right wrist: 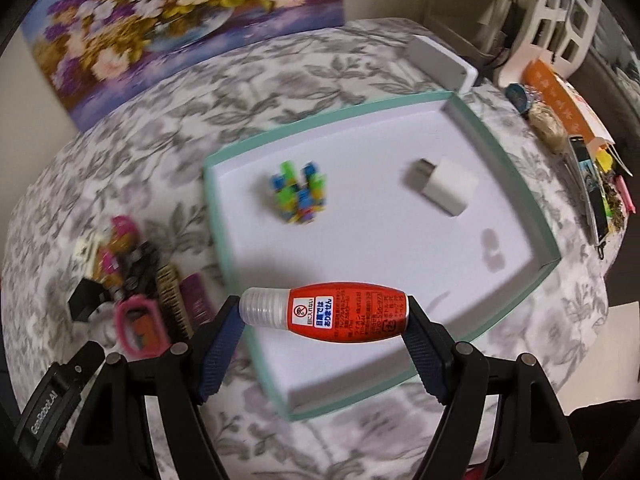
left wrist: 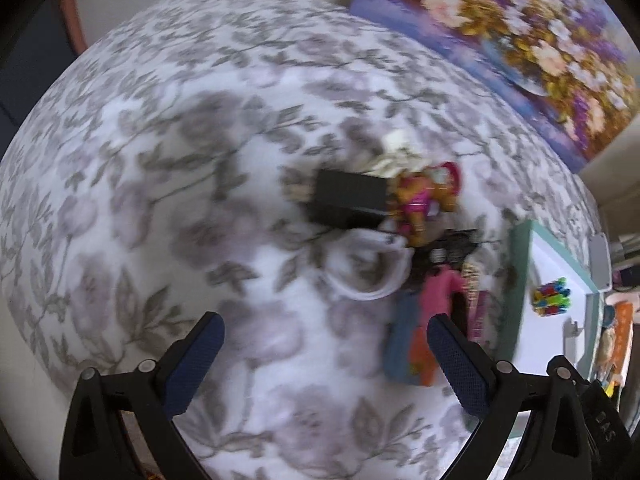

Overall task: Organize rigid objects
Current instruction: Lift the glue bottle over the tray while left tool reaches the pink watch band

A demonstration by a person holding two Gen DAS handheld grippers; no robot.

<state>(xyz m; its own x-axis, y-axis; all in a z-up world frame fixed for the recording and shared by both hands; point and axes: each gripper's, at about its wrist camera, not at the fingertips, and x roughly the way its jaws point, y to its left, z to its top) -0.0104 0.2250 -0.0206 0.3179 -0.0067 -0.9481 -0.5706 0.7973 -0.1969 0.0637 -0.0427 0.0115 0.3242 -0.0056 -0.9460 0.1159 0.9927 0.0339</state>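
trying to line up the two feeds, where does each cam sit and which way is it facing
Left wrist: sits on the open left gripper, facing down at the floral cloth and toy pile; both blue fingers show.
Right wrist: sits on the right gripper, facing the tray; its fingers clamp the red bottle.
Shared: tray, toy pile, colourful block toy, flower painting.

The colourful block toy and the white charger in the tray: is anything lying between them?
No. In the right wrist view only bare white tray floor separates the block toy from the charger.
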